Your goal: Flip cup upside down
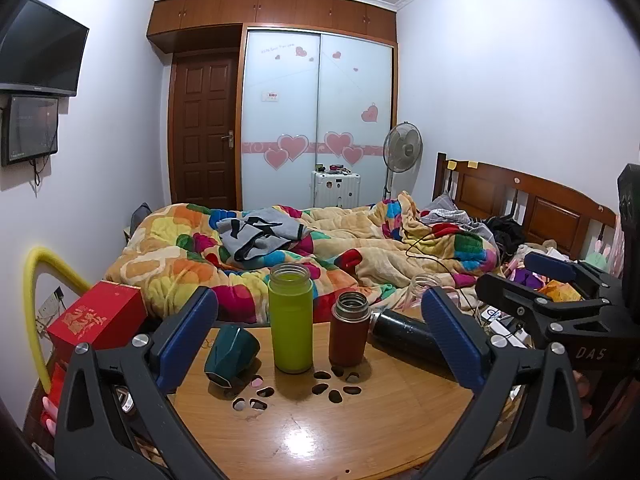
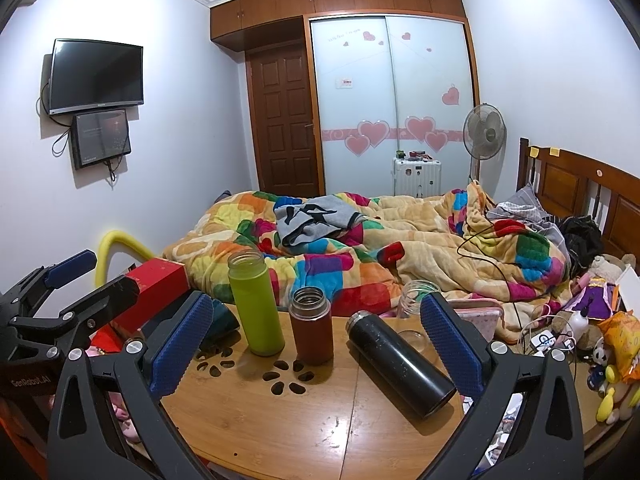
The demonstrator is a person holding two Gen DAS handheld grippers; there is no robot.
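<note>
On the worktop, all places taken from the green bottle:
Worktop [image 1: 304,440]: round, wooden, with petal-shaped cut-outs in front of the green bottle.
Left gripper [image 1: 320,332]: fingers [image 1: 188,336] spread wide, released, nothing between them; the green bottle stands in the gap.
Right gripper [image 2: 312,340]: fingers [image 2: 452,344] likewise released, holding nothing.
Green bottle [image 1: 291,316]: upright, mouth open, lidless.
Black flask [image 2: 400,364]: lying on its side, right of the green bottle, beyond the red flask.
Red flask [image 1: 349,330]: upright, open, just right of the green bottle.
Cup [image 1: 231,356]: dark green, tipped on its side, left of the green bottle.
</note>
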